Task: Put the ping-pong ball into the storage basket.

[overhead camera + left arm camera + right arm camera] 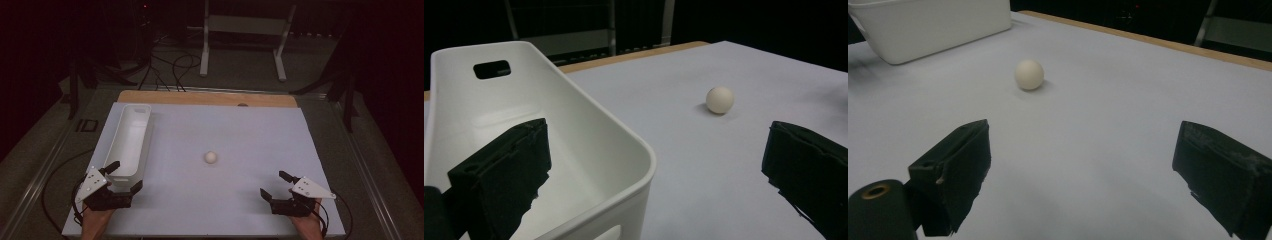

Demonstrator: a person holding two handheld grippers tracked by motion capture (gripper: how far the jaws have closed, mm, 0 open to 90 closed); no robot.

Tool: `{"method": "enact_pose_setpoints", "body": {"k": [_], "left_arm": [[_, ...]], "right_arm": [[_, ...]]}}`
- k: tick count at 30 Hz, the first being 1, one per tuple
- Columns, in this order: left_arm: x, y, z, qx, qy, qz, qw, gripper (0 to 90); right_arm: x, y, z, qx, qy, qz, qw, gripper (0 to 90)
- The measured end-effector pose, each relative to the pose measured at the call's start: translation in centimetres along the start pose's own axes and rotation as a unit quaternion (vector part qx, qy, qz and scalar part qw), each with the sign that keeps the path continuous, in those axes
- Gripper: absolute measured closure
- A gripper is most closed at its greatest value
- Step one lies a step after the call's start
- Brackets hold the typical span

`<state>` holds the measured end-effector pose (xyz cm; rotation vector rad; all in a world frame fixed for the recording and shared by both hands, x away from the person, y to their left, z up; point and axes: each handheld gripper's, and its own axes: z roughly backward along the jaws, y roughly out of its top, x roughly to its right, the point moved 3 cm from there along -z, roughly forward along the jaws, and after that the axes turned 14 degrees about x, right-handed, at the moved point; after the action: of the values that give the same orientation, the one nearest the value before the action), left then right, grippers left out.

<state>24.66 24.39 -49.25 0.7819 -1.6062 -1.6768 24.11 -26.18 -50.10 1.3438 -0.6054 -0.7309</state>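
A small white ball rests near the middle of the white table; it shows ahead in the left gripper view and the right gripper view. A long white bin lies along the table's left side. My left gripper is open at the front left, its jaws straddling the near end wall of the bin, one jaw inside the bin, one outside. At the front right my right gripper stands open over bare table, nothing between its jaws, pointing toward the ball.
A wooden strip edges the table's far side. Beyond it stand a white metal frame and cables on the dark floor. Bare table surface lies between the two grippers and around the ball.
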Motion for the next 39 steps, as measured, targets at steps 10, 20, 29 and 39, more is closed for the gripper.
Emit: {"method": "enact_pose_setpoints", "body": {"k": [10, 20, 29, 39], "left_arm": [[0.1, -0.2, -0.1, -0.003, 0.000, -0.003, 1.0000, 0.1], [0.0, -0.3, -0.2, -0.013, 0.002, -0.010, 0.9999, 0.1], [0.2, 0.7, 0.1, 0.005, 0.001, -0.002, 1.0000, 0.1], [0.7, 2.7, 0.0, 0.008, -0.019, -0.009, 0.9998, 0.1]], "right_arm": [[-0.1, -0.2, -0.2, 0.000, 0.000, -0.001, 1.0000, 8.0], [0.1, 0.3, 0.2, 0.031, -0.017, -0.011, 0.9993, 8.0], [0.6, 0.4, 0.4, 0.035, -0.025, -0.015, 0.9990, 8.0], [0.4, 0.2, -0.3, 0.013, -0.026, -0.014, 0.9995, 8.0]]}}
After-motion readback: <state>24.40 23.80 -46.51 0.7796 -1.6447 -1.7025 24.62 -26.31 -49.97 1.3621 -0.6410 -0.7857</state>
